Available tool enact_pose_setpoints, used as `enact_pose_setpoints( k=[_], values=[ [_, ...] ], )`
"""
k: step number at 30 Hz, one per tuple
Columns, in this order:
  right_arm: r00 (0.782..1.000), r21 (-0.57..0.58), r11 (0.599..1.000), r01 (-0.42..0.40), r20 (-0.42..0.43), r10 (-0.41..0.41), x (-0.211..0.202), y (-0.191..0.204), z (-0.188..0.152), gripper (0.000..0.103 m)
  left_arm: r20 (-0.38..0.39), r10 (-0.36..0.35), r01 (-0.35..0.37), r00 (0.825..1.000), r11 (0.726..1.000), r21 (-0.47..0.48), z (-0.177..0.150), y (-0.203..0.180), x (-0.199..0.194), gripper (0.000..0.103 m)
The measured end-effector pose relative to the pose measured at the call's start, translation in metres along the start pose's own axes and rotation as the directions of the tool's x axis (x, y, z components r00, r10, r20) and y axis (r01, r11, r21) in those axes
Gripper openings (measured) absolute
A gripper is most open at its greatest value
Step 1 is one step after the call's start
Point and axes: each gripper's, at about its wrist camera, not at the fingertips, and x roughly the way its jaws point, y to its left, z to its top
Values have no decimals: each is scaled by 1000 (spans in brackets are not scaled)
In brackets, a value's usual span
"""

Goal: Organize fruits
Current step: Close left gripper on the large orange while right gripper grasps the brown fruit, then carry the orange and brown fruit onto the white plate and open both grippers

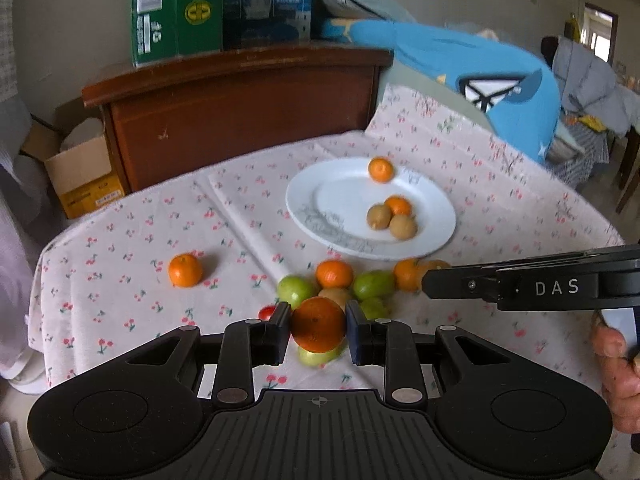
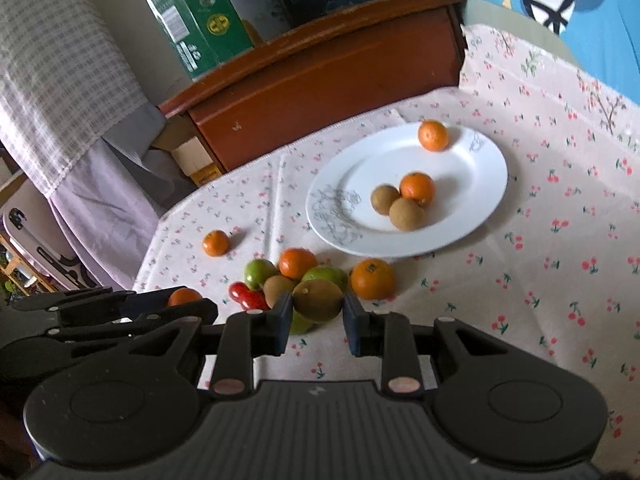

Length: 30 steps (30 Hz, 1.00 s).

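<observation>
Cherry-print cloth covers the table (image 1: pixel 120 248), with a brown wooden headboard (image 1: pixel 240 92) and stacked cartons behind it. Much of the fruit pile just beyond both sets of jaws is hidden: the left gripper (image 1: pixel 318 330) blocks the lower fruits in its own view, showing only the rim of a green one under its load, and the red fruits (image 2: pixel 248 295) are half covered by the pile and the gripper bodies. Motion blur softens the pile, so its exact count is unclear. The left jaws are clamped on an orange mandarin (image 1: pixel 318 330), round and glossy, raised over the pile. The right gripper (image 2: pixel 317 308) has its jaws pressed on a brown kiwi (image 2: pixel 318 301), oval and dull-skinned. Farther ahead of the jaws sits a white plate (image 2: pixel 472 216) with a grey drawn pattern, holding two mandarins and two kiwis. One mandarin (image 2: pixel 216 243) lies alone on the cloth, left of the pile; another rests beside the plate's near rim. A hand (image 1: pixel 616 376) is cut off at the left view's right edge.
</observation>
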Motion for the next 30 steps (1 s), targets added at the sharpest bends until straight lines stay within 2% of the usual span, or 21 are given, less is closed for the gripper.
enact_pose_setpoints(
  k=[9,16,26,30],
  values=[
    [998,-21,999,-34,57,35,-26,-4,39,27,61,-25,28,998,998,-50,27,-3,-5,26],
    [996,22,1000,10,94,-12,-29,-32,68,27,69,-26,34,997,992,-120,53,0,8,26],
    [994,75,997,35,98,-42,-16,-49,84,27,24,-19,22,1000,988,-154,70,1,41,26],
    [995,111,992,67,62,-74,-4,-56,86,27,6,-14,15,1000,991,-135,75,-4,58,26]
  ],
)
